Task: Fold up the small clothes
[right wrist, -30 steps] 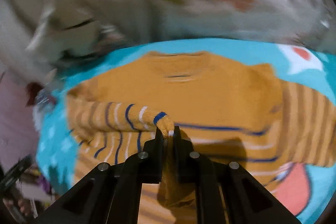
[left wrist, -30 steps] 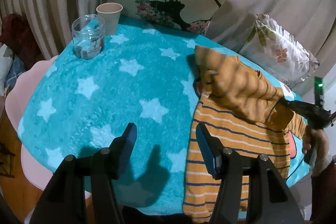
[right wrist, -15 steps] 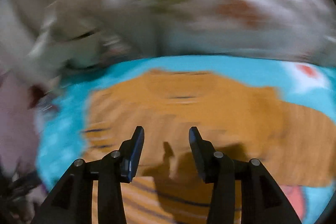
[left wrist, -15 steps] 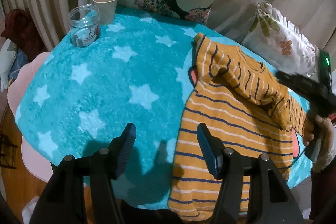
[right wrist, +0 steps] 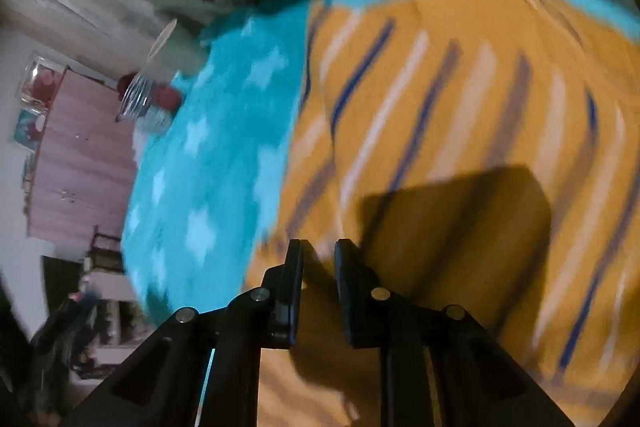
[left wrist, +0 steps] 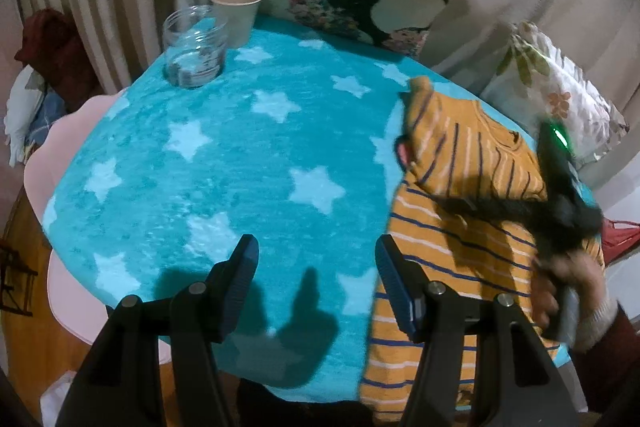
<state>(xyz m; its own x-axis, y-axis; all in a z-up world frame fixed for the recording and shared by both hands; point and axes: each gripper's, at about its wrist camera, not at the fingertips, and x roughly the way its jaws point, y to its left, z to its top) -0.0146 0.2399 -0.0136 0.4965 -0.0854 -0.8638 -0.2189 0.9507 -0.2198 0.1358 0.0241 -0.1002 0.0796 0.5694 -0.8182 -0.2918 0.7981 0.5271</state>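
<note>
The orange striped shirt [left wrist: 460, 227] lies on the star-patterned blue blanket [left wrist: 240, 155] at the table's right side, one sleeve folded across its chest. The left gripper [left wrist: 316, 279] hangs spread wide and empty beside the hem; the right gripper [right wrist: 318, 275] sits low over the cloth, jaws narrowed with a gap showing — whether it pinches fabric I cannot tell. The next fold probably wants both tongs taking matching edges, low and level — lifted together so the stripes stay aligned.

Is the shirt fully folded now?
No. One sleeve is folded over the shirt; its lower body still lies spread flat.
</note>
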